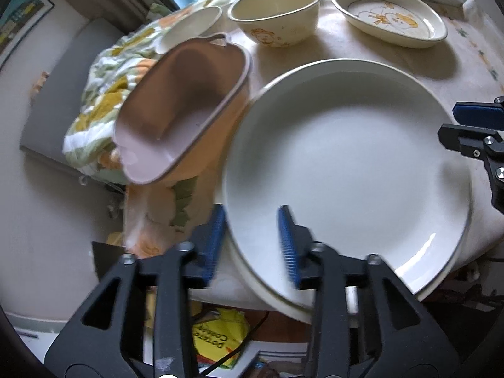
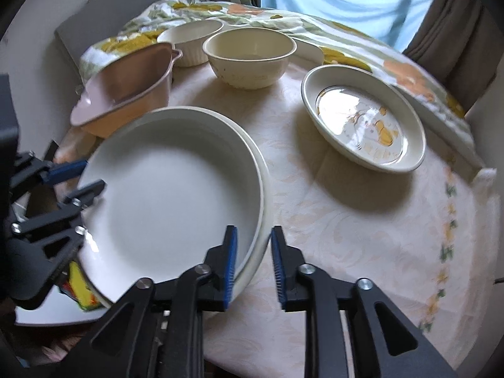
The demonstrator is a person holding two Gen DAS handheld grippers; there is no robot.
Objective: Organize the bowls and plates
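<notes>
Two large white plates (image 1: 346,170) lie stacked at the near edge of the bench (image 2: 346,236), the upper one (image 2: 170,189) sitting inside the lower one (image 2: 263,220).

From the left wrist view, the left gripper (image 1: 252,245) reaches in low from the bench edge, its jaws partly apart and straddling the rim of the stack without pressing it; one blue pad hangs outside the rim and one over the plate. The right gripper (image 2: 252,264) comes in from the opposite side in the same pose, jaws narrowly apart with the rim between them, apart from both pads.

Behind the stack stand a pink handled dish (image 1: 182,104), tilted on the rumpled floral cloth (image 1: 100,100), a cream bowl (image 1: 277,12), a small white bowl (image 1: 189,26) and a shallow printed dish (image 2: 362,116).
</notes>
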